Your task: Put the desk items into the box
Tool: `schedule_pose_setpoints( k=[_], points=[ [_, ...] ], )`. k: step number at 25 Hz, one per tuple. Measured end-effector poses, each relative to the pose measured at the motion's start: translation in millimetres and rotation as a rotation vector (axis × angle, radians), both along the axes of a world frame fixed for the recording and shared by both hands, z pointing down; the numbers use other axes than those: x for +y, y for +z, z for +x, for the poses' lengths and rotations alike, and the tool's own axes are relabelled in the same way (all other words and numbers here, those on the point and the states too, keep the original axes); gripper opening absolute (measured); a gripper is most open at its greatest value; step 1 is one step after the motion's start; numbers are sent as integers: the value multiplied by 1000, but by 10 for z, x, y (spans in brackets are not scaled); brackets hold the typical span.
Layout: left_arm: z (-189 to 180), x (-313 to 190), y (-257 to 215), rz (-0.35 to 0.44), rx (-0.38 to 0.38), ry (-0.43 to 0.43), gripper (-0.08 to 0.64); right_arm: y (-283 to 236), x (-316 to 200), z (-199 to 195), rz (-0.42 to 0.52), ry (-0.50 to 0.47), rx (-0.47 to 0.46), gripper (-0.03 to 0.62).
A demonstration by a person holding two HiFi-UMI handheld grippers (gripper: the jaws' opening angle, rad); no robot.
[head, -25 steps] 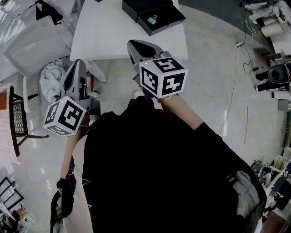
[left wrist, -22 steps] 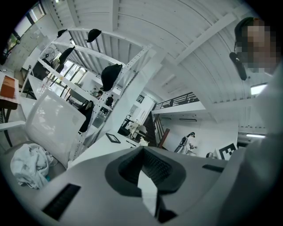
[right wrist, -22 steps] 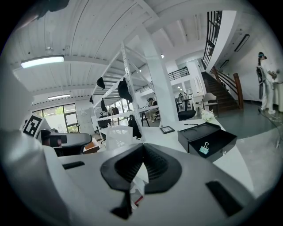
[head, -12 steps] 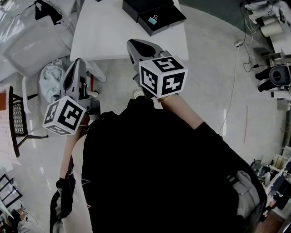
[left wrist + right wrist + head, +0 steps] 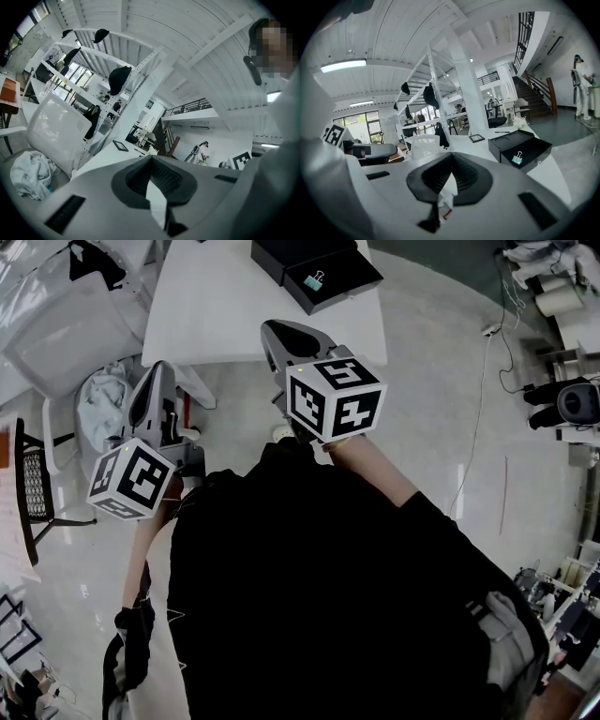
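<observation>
The white table ends at 12 o'clock, just ahead of the person. Bare floor lies open toward 3 o'clock, and a white chair crowds 10 o'clock. At the table's 1 o'clock corner, a teal binder clip lies in the open black box. The left gripper and right gripper are raised and point tableward, both clenched on nothing.

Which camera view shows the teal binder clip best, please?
The right gripper view: the binder clip lies in plain sight on the black box, seen from the side. The head view shows it small, from above, near the top edge. The left gripper view does not show it.
</observation>
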State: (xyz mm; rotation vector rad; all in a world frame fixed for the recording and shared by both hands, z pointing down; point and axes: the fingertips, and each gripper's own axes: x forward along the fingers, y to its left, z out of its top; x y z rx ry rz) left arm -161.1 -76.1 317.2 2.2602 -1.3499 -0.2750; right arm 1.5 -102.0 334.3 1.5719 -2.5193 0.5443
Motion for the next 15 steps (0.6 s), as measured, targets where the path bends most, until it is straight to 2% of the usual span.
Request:
schedule_pose_setpoints(
  k=[5,15],
  points=[
    [10,-9,3,-1,5,1,11,-38,-9,41,-1,14,-37,5],
    [54,29,-3,0,5,7,10,6,65,25,-6,-12,8,5]
  ],
)
